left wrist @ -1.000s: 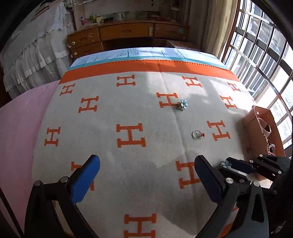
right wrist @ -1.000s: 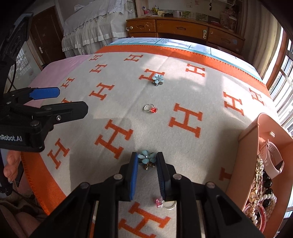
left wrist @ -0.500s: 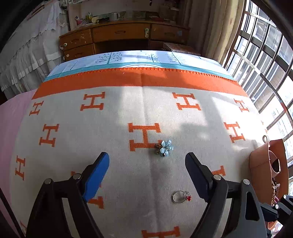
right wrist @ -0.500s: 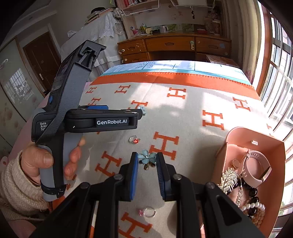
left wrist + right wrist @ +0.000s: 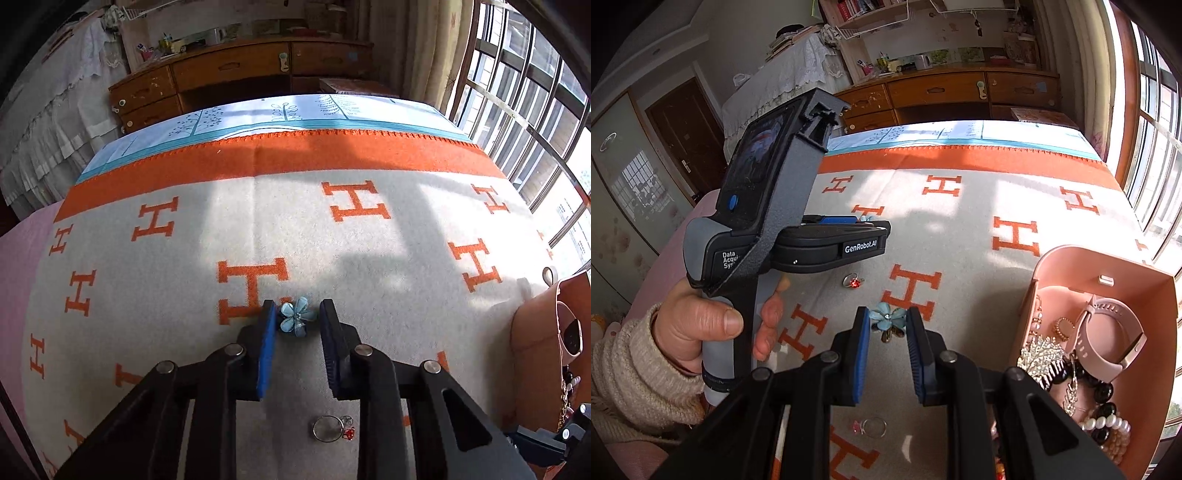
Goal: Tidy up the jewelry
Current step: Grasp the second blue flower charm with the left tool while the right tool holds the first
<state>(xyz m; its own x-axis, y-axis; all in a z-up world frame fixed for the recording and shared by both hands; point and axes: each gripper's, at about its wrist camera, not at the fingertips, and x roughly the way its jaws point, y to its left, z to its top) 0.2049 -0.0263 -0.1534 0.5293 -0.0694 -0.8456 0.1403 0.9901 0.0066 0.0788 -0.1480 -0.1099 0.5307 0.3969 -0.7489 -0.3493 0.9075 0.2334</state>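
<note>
A light blue flower ornament (image 5: 297, 318) lies on the H-patterned blanket (image 5: 332, 240), and my left gripper (image 5: 297, 321) is closing on it, its blue pads touching the petals on both sides. Seen from the right wrist, the left gripper (image 5: 871, 221) points down at the blanket, held by a hand (image 5: 701, 325). My right gripper (image 5: 885, 326) is shut on a second blue flower (image 5: 886, 318) with a brown piece under it, held above the blanket. A red-stone ring (image 5: 332, 428) lies just below the left fingers. A pink-stone ring (image 5: 870, 426) lies under the right gripper.
A pink organizer box (image 5: 1104, 258) stands at the right on the blanket, holding a pink watch (image 5: 1108, 332), a silver comb, chains and bead bracelets. A wooden dresser (image 5: 942, 92) stands beyond the bed's far edge. Windows run along the right side.
My left gripper moved forward over the far blue flower, sank to it and closed from wide open onto it. My right gripper rose a little with its flower and tilted up.
</note>
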